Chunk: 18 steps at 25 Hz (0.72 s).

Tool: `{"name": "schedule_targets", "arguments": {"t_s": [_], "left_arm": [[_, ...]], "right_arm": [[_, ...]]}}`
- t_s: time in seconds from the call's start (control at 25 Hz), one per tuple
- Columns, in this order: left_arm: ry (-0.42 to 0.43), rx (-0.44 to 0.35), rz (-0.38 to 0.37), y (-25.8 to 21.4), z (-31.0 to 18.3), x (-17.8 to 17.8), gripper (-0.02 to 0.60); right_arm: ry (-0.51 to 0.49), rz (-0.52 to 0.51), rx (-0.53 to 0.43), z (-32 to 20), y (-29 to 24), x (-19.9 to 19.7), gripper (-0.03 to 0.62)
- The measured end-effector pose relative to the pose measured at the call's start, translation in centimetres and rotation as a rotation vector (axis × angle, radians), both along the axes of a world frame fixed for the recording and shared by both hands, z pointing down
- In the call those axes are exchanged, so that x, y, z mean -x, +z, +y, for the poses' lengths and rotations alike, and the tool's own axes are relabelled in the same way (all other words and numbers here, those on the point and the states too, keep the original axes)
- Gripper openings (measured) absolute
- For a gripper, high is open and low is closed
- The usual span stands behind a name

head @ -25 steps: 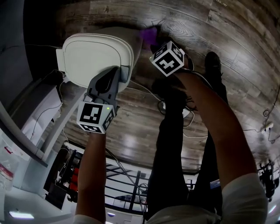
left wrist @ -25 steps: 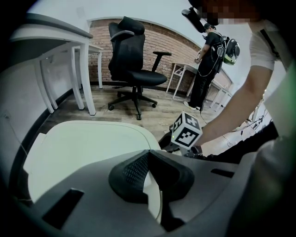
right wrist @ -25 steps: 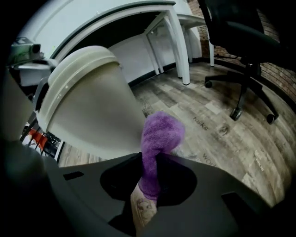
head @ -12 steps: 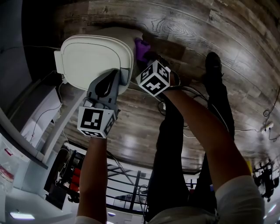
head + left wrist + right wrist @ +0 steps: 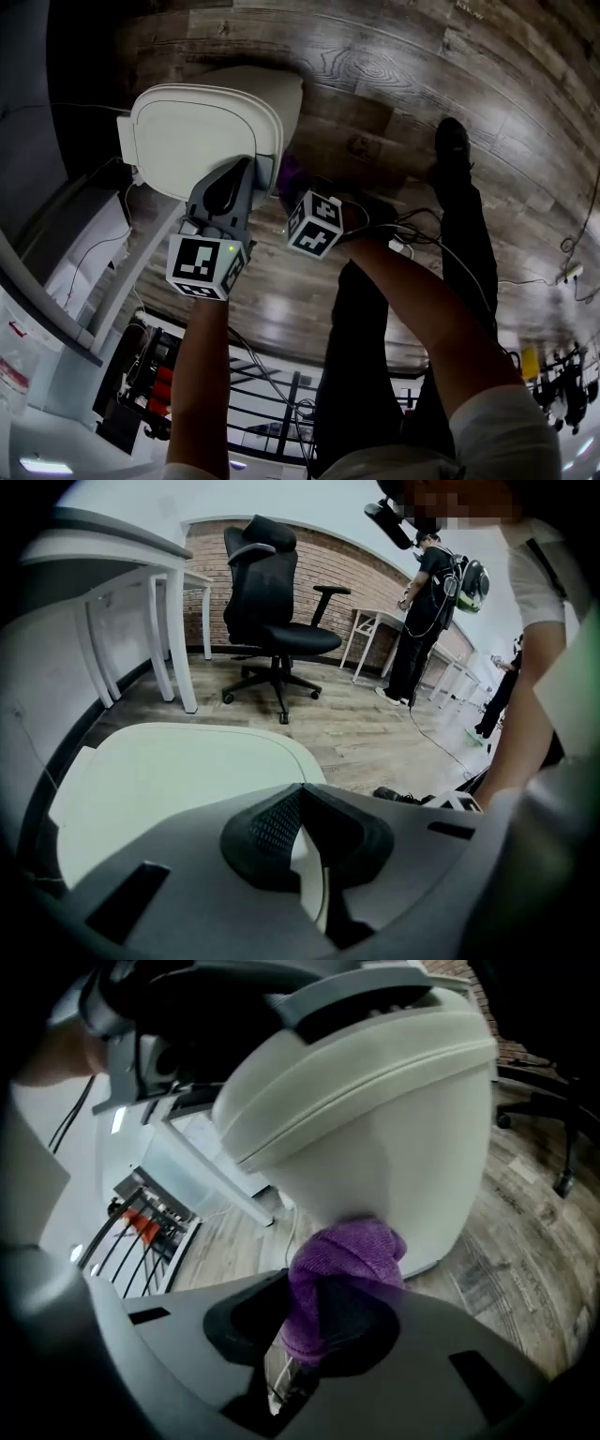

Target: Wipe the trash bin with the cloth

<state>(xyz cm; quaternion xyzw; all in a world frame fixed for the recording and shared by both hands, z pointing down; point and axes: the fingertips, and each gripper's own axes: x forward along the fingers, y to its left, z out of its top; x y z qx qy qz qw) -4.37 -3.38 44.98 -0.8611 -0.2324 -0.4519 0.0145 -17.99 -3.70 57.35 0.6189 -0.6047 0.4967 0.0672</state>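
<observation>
A white trash bin (image 5: pixel 281 103) with a closed domed lid (image 5: pixel 202 127) stands on the wood floor. My left gripper (image 5: pixel 255 167) is shut, and its tips rest on the lid's near rim; in the left gripper view the lid (image 5: pixel 178 771) lies just beyond the closed jaws. My right gripper (image 5: pixel 292 187) is shut on a bunched purple cloth (image 5: pixel 289 172). In the right gripper view the cloth (image 5: pixel 349 1249) presses against the bin's side wall (image 5: pixel 412 1138) below the lid's overhang.
A white desk (image 5: pixel 89 248) and a black rack with red items (image 5: pixel 150 375) stand to the bin's left. Cables (image 5: pixel 403 246) trail on the floor by my shoe (image 5: pixel 455 141). A black office chair (image 5: pixel 272 611) and a standing person (image 5: pixel 424 621) are further off.
My right gripper has carried the purple cloth from the bin's far upper side down along its side wall, toward me. The left gripper has stayed on the lid.
</observation>
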Motion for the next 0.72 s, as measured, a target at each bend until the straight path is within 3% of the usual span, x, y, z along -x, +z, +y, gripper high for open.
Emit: {"name": "schedule_targets", "arguments": {"t_s": [0.12, 0.24, 0.48, 0.6, 0.72], "left_arm": [[-0.005, 0.009, -0.008, 0.0, 0.0, 0.0, 0.003], [-0.015, 0.025, -0.025, 0.0, -0.1, -0.1, 0.005], [0.004, -0.038, -0.046, -0.3, 0.3, -0.2, 0.005], [0.077, -0.080, -0.038, -0.4, 1.9, -0.4, 0.005], [0.161, -0.135, -0.037, 0.0, 3.1, -0.7, 0.005]], "right_arm": [[-0.134, -0.035, -0.029, 0.2, -0.3, 2.8, 0.087], [-0.101, -0.079, 0.003, 1.6, 0.7, 2.3, 0.087], [0.109, -0.198, 0.074, 5.0, 3.3, -2.5, 0.087], [0.308, -0.328, 0.096, 6.3, 5.5, -5.1, 0.087], [0.514, -0.467, 0.054, 6.6, 6.7, -8.3, 0.087]]}}
